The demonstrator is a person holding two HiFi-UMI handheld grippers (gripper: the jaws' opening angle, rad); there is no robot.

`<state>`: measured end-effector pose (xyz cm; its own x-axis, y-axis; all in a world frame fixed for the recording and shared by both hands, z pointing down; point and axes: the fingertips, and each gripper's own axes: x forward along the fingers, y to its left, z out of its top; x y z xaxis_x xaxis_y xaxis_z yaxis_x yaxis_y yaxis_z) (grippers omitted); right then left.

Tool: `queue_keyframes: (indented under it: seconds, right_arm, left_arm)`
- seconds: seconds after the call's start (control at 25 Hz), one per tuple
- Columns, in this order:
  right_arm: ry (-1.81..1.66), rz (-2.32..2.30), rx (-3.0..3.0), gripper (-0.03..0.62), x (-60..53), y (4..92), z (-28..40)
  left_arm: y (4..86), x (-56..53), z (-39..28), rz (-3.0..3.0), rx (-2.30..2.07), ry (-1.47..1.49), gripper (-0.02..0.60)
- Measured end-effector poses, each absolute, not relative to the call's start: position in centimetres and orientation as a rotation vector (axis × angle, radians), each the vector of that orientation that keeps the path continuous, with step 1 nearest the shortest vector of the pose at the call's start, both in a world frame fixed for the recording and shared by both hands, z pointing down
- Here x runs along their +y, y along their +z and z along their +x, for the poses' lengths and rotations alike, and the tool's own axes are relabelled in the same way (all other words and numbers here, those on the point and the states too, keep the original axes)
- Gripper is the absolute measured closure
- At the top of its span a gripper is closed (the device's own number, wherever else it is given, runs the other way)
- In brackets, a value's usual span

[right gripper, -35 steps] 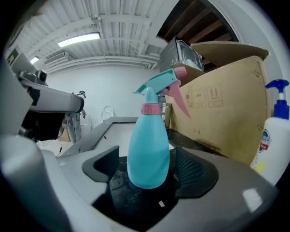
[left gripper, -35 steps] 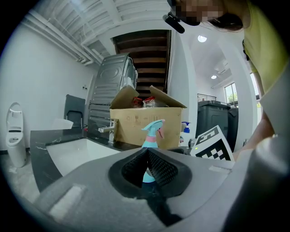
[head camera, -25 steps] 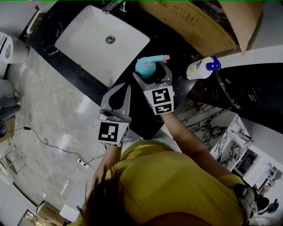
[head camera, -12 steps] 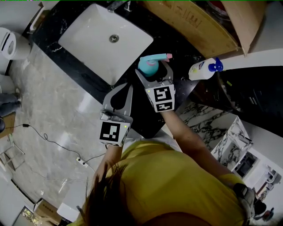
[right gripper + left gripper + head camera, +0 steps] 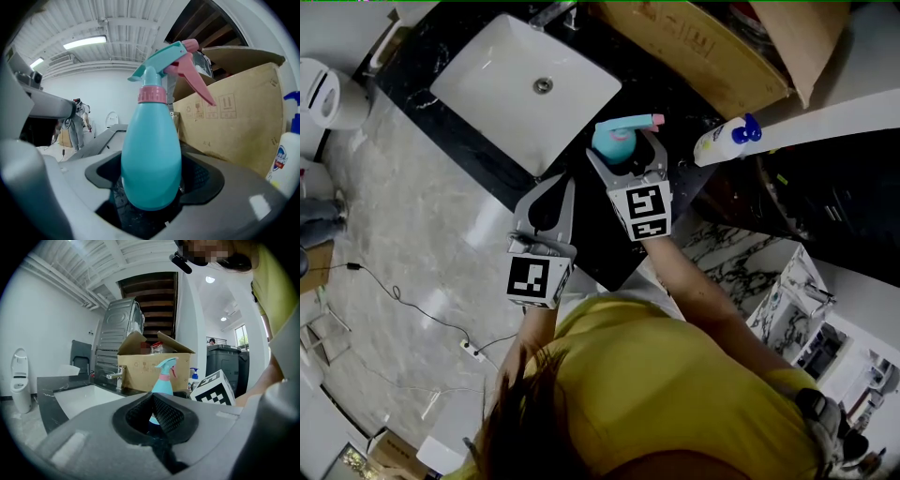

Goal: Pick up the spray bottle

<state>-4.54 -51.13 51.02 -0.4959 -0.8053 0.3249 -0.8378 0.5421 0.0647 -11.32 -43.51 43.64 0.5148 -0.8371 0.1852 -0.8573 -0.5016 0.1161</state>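
The teal spray bottle point(image 5: 614, 141) with a pink trigger stands upright over the black counter point(image 5: 675, 103), to the right of the sink. My right gripper point(image 5: 623, 152) is shut on the spray bottle's body, one jaw on each side. In the right gripper view the spray bottle point(image 5: 152, 154) fills the middle, with the right gripper point(image 5: 151, 190) pressing its lower body. My left gripper point(image 5: 566, 184) hangs near the counter's front edge, left of the bottle, shut on nothing. In the left gripper view the spray bottle point(image 5: 163, 379) shows beyond the left gripper point(image 5: 152, 397).
A white sink point(image 5: 487, 84) with a faucet point(image 5: 548, 11) lies to the left in the counter. Behind the bottle stands an open cardboard box point(image 5: 703, 47). To its right lies a white bottle with a blue cap point(image 5: 724, 141). The marble floor point(image 5: 422, 244) carries a cable.
Hardly anything differs beyond a small shift of the head view. The right gripper keeps its hold on the spray bottle and the left gripper stays shut in place.
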Motion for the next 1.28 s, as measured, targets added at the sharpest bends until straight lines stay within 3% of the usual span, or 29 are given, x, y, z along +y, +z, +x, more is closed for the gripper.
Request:
queue_keyframes:
  seconds: [0.68, 1.28]
  right_arm:
    - [0.076, 1.564, -2.475, 0.217, -45.4, 39.5, 1.1]
    - [0.082, 1.717, -2.364, 0.218, -42.2, 36.8, 7.1]
  left_arm:
    - [38.7, -42.1, -9.6, 2.647, -1.501, 0.069, 0.580]
    - [36.7, -41.5, -8.6, 2.659, -1.542, 0.097, 0.580]
